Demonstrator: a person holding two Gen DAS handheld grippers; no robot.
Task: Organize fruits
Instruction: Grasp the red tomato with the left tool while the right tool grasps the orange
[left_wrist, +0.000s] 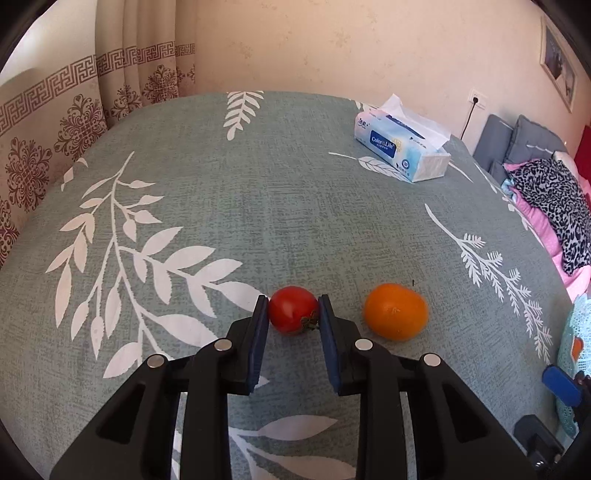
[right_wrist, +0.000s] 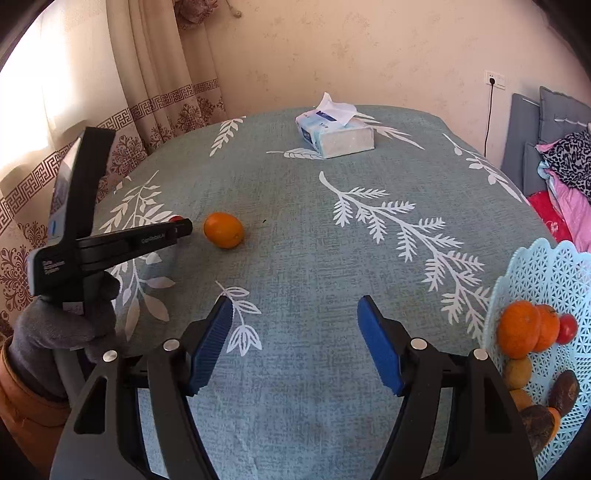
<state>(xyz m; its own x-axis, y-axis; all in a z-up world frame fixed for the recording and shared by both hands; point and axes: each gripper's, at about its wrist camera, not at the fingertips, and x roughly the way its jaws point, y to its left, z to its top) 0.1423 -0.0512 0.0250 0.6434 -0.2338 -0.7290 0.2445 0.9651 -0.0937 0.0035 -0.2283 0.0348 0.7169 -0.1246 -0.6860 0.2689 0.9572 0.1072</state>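
Note:
A red tomato (left_wrist: 291, 309) lies on the green leaf-print tablecloth (left_wrist: 258, 206). My left gripper (left_wrist: 292, 304) is closed on it, both blue pads touching its sides. An orange (left_wrist: 396, 311) lies just to its right, apart from the gripper; it also shows in the right wrist view (right_wrist: 224, 229). There the left gripper (right_wrist: 181, 226) reaches in from the left, with a sliver of the tomato (right_wrist: 176, 218) at its tip. My right gripper (right_wrist: 295, 314) is open and empty above the cloth. A light blue lattice basket (right_wrist: 543, 273) at the right edge holds several fruits.
A tissue pack (left_wrist: 402, 147) sits at the table's far side, seen too in the right wrist view (right_wrist: 335, 132). Patterned curtains (left_wrist: 74, 122) hang at the left. Pillows and clothes (left_wrist: 546, 192) lie on a bed to the right.

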